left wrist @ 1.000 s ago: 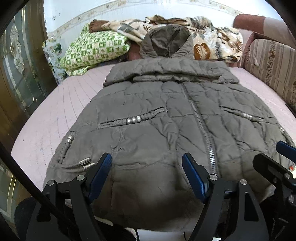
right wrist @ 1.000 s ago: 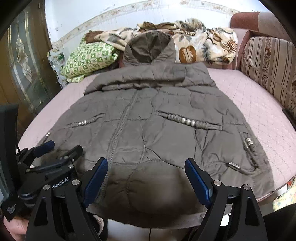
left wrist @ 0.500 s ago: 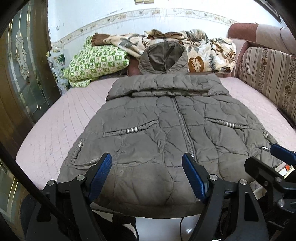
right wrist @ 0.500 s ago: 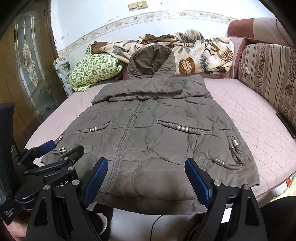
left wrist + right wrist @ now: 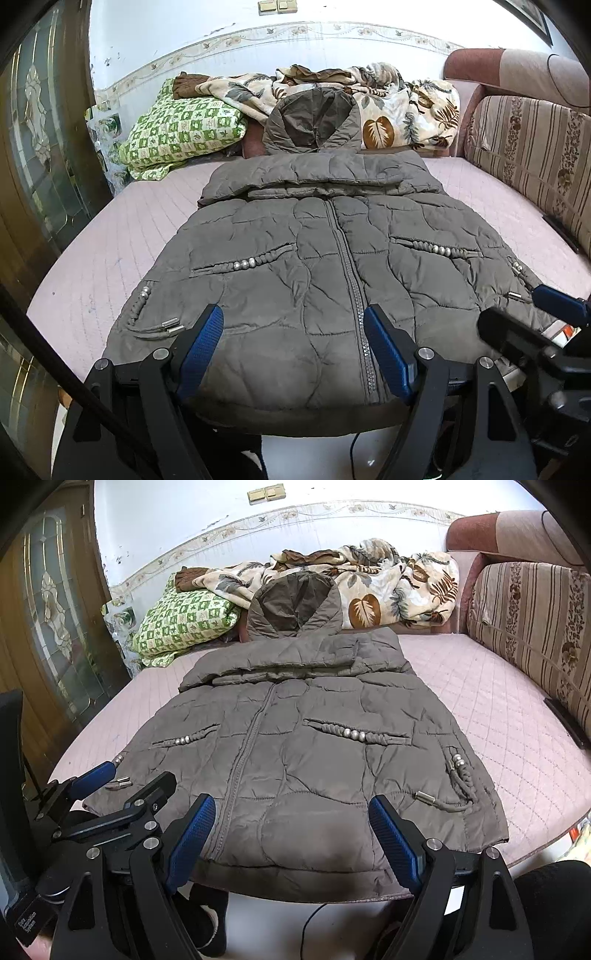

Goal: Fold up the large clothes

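At far left of the left wrist view a glazed door (image 5: 33, 140) is seen, and next to it a green pillow (image 5: 184, 129) is propped against the wall at the head of the bed (image 5: 110, 251). Across the middle of the pink bed a grey jacket (image 5: 314, 258) is laid flat, front up and zipped, with its hood (image 5: 314, 122) resting against a leaf-print blanket (image 5: 388, 107) and its hem reaching the near edge of the bed. Over that hem the left gripper (image 5: 293, 350) is held with its blue pads spread wide and nothing between them; the jacket is not touched by it. In the right wrist view the right gripper (image 5: 291, 834) is likewise held spread apart above the hem, empty, with the left gripper visible just beside it at lower left. At far right a striped sofa (image 5: 535, 627) is set along the bed's edge.
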`<state>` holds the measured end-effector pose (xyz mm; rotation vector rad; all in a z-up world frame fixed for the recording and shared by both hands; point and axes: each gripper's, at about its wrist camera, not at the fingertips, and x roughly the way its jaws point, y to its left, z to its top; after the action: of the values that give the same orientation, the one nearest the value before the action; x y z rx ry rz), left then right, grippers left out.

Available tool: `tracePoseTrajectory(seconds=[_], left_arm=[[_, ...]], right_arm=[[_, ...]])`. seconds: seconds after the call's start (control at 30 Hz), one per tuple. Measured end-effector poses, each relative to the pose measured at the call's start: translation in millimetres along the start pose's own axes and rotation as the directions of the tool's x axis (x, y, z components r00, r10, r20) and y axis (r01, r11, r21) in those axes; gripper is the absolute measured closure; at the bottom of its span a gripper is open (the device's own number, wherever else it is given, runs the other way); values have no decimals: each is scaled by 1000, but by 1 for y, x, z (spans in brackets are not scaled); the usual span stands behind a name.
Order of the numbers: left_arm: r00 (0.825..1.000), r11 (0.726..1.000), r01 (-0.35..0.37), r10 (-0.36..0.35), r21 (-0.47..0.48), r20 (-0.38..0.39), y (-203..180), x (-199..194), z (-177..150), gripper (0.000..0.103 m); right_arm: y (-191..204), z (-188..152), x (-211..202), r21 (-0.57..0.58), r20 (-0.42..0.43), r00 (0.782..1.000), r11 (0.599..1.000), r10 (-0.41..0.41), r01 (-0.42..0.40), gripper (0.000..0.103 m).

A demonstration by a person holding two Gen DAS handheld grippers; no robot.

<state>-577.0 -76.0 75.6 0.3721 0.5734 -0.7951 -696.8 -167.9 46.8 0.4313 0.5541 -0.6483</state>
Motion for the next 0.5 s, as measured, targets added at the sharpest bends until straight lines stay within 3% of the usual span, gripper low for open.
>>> tracePoseTrajectory(seconds=[0.3, 0.5], left_arm=[[999, 999, -22, 21, -31, -27, 16, 13, 0, 26], [996, 998, -39, 34, -50, -80, 21, 27, -8, 26]], right_arm=[[-4, 6, 1, 6, 22, 1000, 1000, -14, 14, 15], [-15, 5, 22, 55, -30, 999, 998, 14, -12, 15]])
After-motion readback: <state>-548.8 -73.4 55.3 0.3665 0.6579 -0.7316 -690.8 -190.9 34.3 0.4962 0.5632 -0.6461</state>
